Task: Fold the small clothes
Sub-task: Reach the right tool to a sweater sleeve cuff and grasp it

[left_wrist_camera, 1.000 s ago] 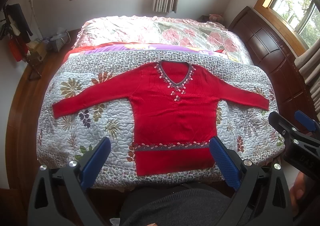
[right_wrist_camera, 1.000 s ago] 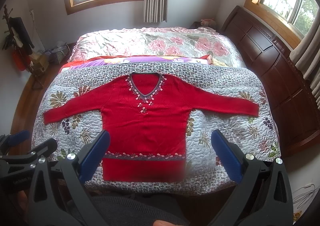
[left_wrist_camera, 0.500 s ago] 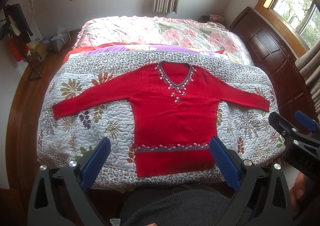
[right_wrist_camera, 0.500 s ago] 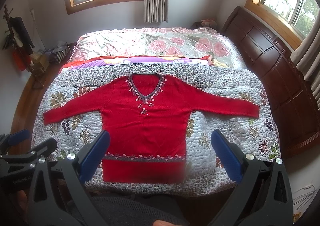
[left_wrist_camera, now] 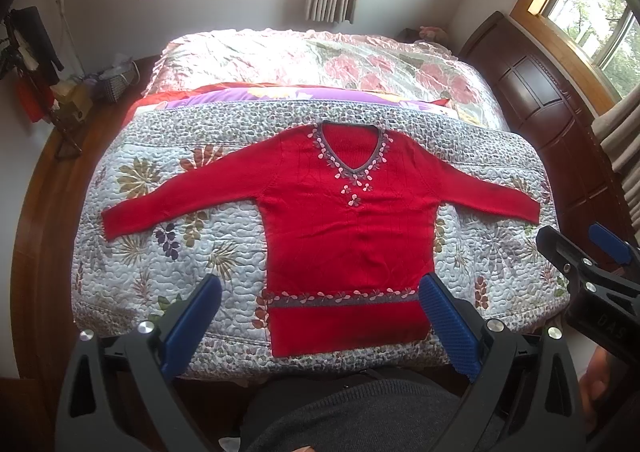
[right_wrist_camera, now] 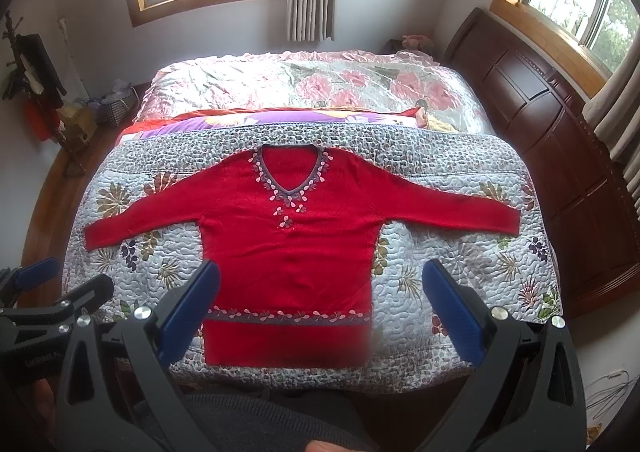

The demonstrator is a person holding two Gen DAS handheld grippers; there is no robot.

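A red V-neck sweater with a beaded neckline and a beaded band near the hem lies flat, face up, both sleeves spread wide, on a flowered quilt at the foot of a bed. My left gripper is open and held above the hem near the bed's front edge, with nothing between its blue pads. My right gripper is open too, over the sweater's lower right side, and holds nothing. Each gripper shows at the edge of the other's view.
A pink flowered bedspread covers the far half of the bed. A dark wooden headboard runs along the right side. Clutter and a basket sit on the floor at the far left. My grey-clad body is at the foot.
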